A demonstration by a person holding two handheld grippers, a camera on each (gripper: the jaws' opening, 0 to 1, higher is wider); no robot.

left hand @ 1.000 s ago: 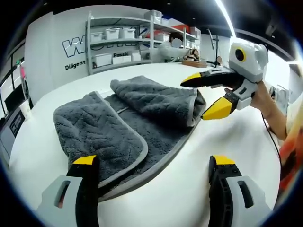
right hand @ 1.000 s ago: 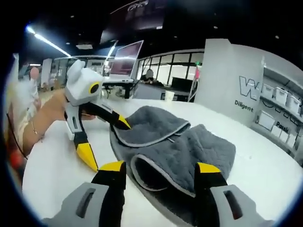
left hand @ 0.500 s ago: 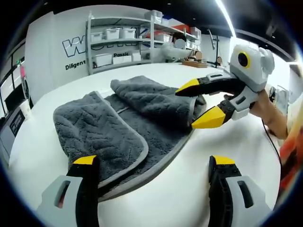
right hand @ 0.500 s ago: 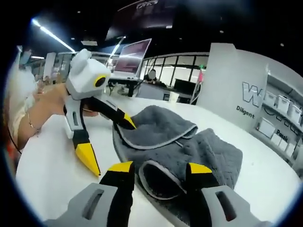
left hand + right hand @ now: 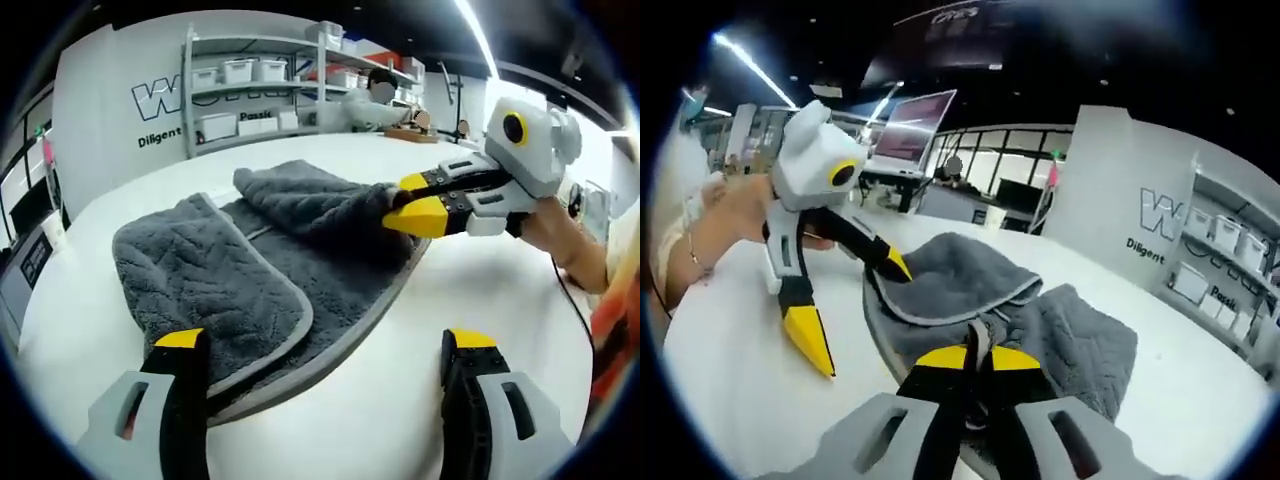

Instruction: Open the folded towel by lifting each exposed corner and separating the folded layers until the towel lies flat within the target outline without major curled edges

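Observation:
A dark grey towel (image 5: 230,285) with pale trim lies folded on the white table (image 5: 470,275), two flaps turned in over its middle. In the left gripper view my right gripper (image 5: 403,206) comes in from the right, shut on the corner of the far flap (image 5: 315,200). In the right gripper view the right gripper (image 5: 975,362) pinches a fold of the towel (image 5: 960,275) between its yellow tips. My left gripper (image 5: 325,345) is open low over the near edge of the towel. It also shows as the left gripper (image 5: 860,310), one tip at the towel's rim.
Shelves with white bins (image 5: 240,75) stand behind the table beside a lettered wall. A person (image 5: 375,95) sits at the back. A hand (image 5: 570,225) holds the right gripper, another hand (image 5: 730,215) the left. A screen (image 5: 915,125) stands at the rear.
My right gripper moved in over the far flap's corner and shut on it, bunching the cloth. The left gripper stayed open and still.

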